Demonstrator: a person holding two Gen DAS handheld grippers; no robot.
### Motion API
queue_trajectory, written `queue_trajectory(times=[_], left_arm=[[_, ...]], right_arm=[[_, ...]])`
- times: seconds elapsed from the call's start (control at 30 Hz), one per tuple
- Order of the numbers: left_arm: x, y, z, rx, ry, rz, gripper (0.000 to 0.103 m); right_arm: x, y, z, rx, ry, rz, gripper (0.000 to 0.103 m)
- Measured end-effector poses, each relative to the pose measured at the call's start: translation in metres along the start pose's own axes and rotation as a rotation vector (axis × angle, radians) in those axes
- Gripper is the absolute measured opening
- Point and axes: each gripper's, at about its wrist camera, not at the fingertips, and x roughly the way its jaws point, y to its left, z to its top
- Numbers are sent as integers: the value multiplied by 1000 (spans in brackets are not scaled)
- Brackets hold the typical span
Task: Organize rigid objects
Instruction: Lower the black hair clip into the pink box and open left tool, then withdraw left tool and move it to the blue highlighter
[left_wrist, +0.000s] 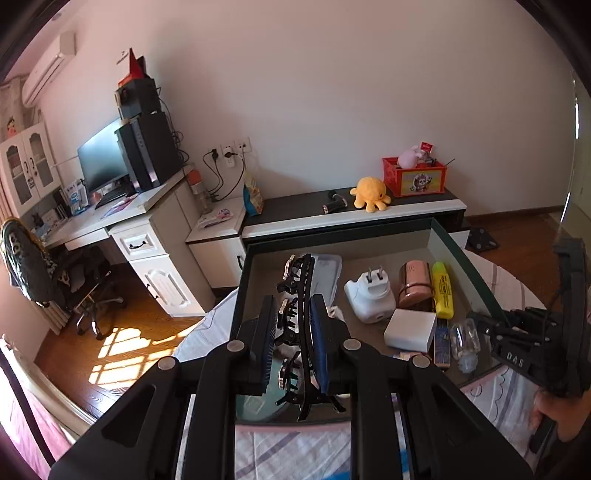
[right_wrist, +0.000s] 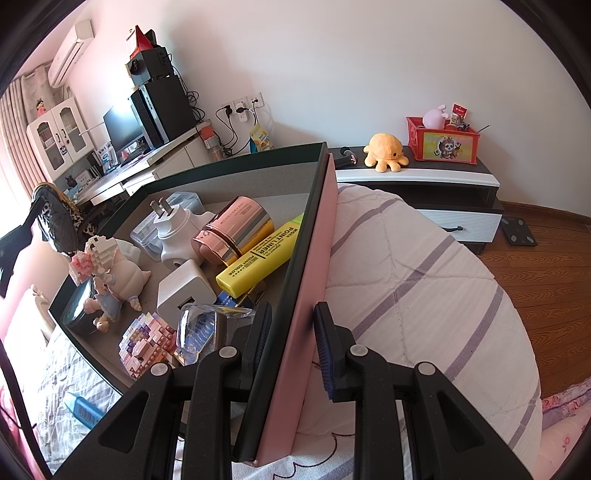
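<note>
Left wrist view: black claw hair clip (left_wrist: 301, 332) held lengthwise between the blue pads, long axis running away from the camera and slightly left at the far tip, teeth facing left, rhinestone studs along the toothed side. Left gripper (left_wrist: 293, 345) narrow, pads pressed on the clip's spine and teeth. Clip raised over the left part of the tray (left_wrist: 458, 254), clear of the tray floor.

Further right in the tray: clear plastic case (left_wrist: 327, 275) behind the clip; white plug adapter (left_wrist: 369, 295), prongs up and away; rose-gold cylindrical jar (left_wrist: 415, 286) lying beside it; white USB charger block (left_wrist: 410, 330) in front; yellow highlighter (left_wrist: 443, 290), long axis running away from the camera along the right wall; small clear bottle (left_wrist: 466, 341) near the front right corner.

Right wrist view, left to right: building-block figure (right_wrist: 94, 258) and small doll figurine (right_wrist: 110, 295) at the tray's left end, pastel block model (right_wrist: 147, 341) near the front. Highlighter here lies diagonal, cap end low left, far end up right against the wall. Right gripper (right_wrist: 291, 345) narrow, jaws astride the tray's right wall, left pad inside on the dark lining, right pad outside on the pink face; wall gripped. Striped quilt (right_wrist: 424, 277) to the right of the tray.
</note>
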Motion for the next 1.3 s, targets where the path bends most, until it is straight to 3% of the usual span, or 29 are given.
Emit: queue_trajectory(times=[0.17, 0.33, 0.4, 0.43, 0.47, 0.6, 0.83, 1.2, 1.27, 1.3], left_arm=[[56, -17, 22, 20, 71, -22, 18], [90, -16, 19, -24, 128, -56, 21], [91, -14, 14, -40, 132, -65, 44], [90, -14, 12, -40, 129, -69, 71], [87, -15, 10, -34, 110, -64, 87], [68, -12, 4, 0, 42, -20, 99], [31, 9, -16, -13, 16, -11, 102], [-22, 38, -80, -43, 33, -14, 103], [-32, 40, -89, -53, 32, -39, 103], [-36, 40, -93, -58, 28, -53, 103]], right_arm=[[1, -2, 0, -1, 1, 2, 24], [2, 0, -1, 0, 1, 4, 24], [2, 0, -1, 0, 1, 4, 24], [2, 0, -1, 0, 1, 5, 24], [2, -1, -1, 0, 1, 4, 24], [2, 0, -1, 0, 1, 4, 24], [2, -2, -1, 0, 2, 6, 24], [1, 0, -2, 21, 8, 20, 27], [-6, 5, -5, 14, 1, -14, 36], [-14, 7, -8, 9, -12, -20, 46]])
